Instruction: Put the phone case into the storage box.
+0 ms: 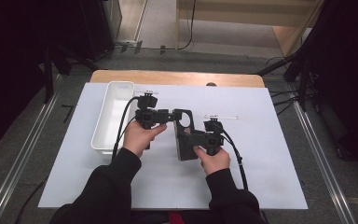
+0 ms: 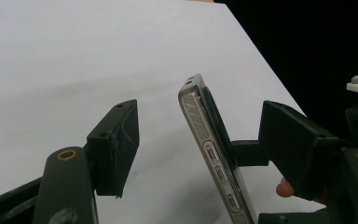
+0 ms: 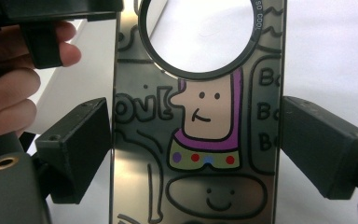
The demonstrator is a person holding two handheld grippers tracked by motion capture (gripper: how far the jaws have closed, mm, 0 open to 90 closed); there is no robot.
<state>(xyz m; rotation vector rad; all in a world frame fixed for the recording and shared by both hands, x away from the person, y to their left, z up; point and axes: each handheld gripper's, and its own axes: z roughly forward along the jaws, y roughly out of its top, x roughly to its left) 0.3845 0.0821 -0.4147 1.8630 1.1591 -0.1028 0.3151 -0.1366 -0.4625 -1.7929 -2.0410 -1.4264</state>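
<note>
A dark phone case (image 1: 184,135) with a round cut-out near its top is held up off the white table sheet (image 1: 270,168) between both hands. In the right gripper view the phone case (image 3: 200,140) shows a cartoon figure, and my right gripper (image 3: 196,144) is shut on its two long edges. My right gripper (image 1: 192,136) comes in from the right. In the left gripper view the phone case (image 2: 214,158) stands edge-on, silver side buttons showing. My left gripper (image 2: 203,126) is open around it, with a wide gap at its left jaw. My left gripper (image 1: 172,115) reaches the case's top end.
A long white bin (image 1: 101,140) lies at the left of the sheet, beside the left hand. Two small white strips (image 1: 221,116) (image 1: 147,91) lie on the sheet behind the grippers. Metal rails and dark stands flank the table.
</note>
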